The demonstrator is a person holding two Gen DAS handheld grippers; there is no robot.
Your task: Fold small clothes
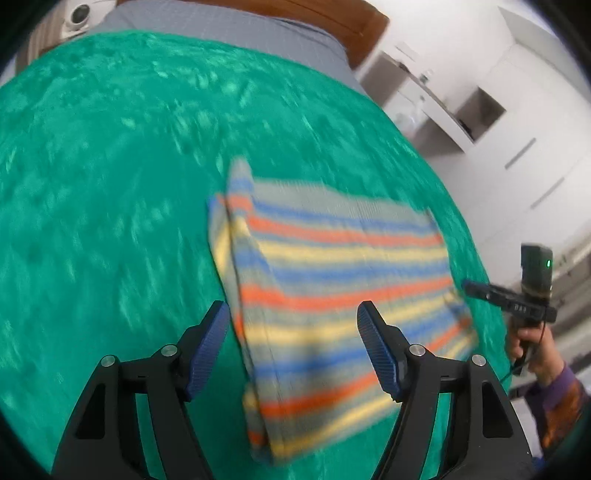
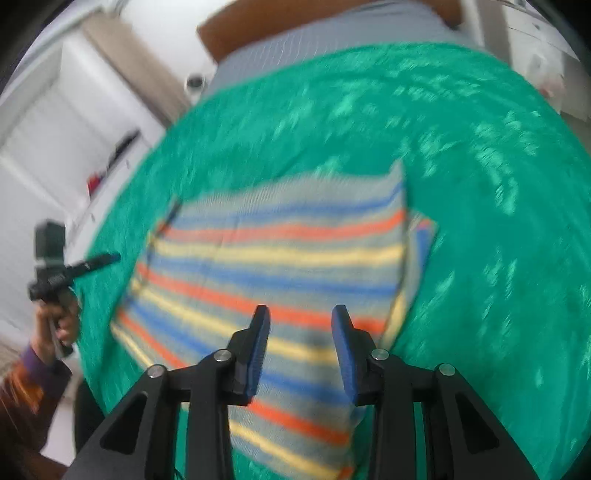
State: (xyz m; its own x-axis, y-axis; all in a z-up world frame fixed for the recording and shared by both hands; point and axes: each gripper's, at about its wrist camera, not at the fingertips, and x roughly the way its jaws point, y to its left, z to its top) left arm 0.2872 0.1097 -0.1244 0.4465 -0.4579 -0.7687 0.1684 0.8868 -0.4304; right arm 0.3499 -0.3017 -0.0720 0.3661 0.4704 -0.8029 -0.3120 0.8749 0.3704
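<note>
A striped cloth (image 1: pixel 332 266) in grey, blue, orange and yellow lies folded flat on a green blanket (image 1: pixel 110 184). Its left edge shows stacked layers. My left gripper (image 1: pixel 293 310) hovers over the cloth's near left part, open, with nothing pinched between the blue pads. In the right wrist view the same cloth (image 2: pixel 277 251) fills the middle, and my right gripper (image 2: pixel 300 312) stands open above its near part, jaws narrower than the left's, clamping nothing. A person's hand (image 1: pixel 532 347) holds the right gripper at the cloth's right edge. Both views are blurred.
The green blanket (image 2: pixel 480 184) covers a bed with a grey sheet (image 1: pixel 229 26) and a brown headboard (image 1: pixel 354 22) at the far end. White cabinets (image 1: pixel 517 122) stand to the right. A small white round device (image 1: pixel 79 16) sits at the far left.
</note>
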